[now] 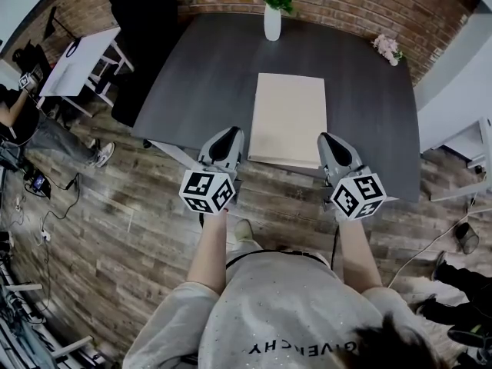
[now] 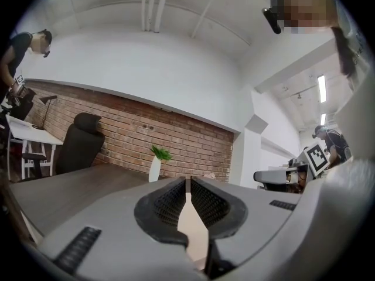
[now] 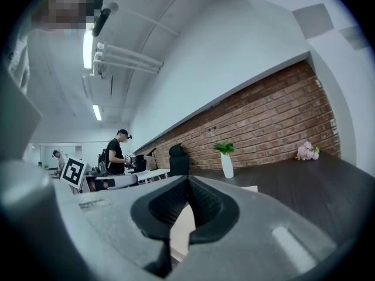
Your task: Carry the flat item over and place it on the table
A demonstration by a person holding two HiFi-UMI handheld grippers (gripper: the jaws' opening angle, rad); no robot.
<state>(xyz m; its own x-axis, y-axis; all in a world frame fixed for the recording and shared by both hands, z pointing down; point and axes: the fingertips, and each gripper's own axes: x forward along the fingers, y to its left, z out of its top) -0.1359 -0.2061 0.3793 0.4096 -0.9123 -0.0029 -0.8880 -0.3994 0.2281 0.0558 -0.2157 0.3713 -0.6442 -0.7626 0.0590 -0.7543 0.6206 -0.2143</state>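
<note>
Listing flat board: we find it lying on the table, near the front edge; placement looks done. Left gripper and right gripper: both closed, empty, flanking its near corners.

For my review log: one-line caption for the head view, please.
Beige board lying flat on the dark table, left gripper and right gripper shut beside its near corners.

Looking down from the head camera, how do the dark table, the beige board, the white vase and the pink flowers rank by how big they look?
1. dark table
2. beige board
3. white vase and pink flowers: they look about alike, both small at the table's far side, so I won't rank them.
</note>
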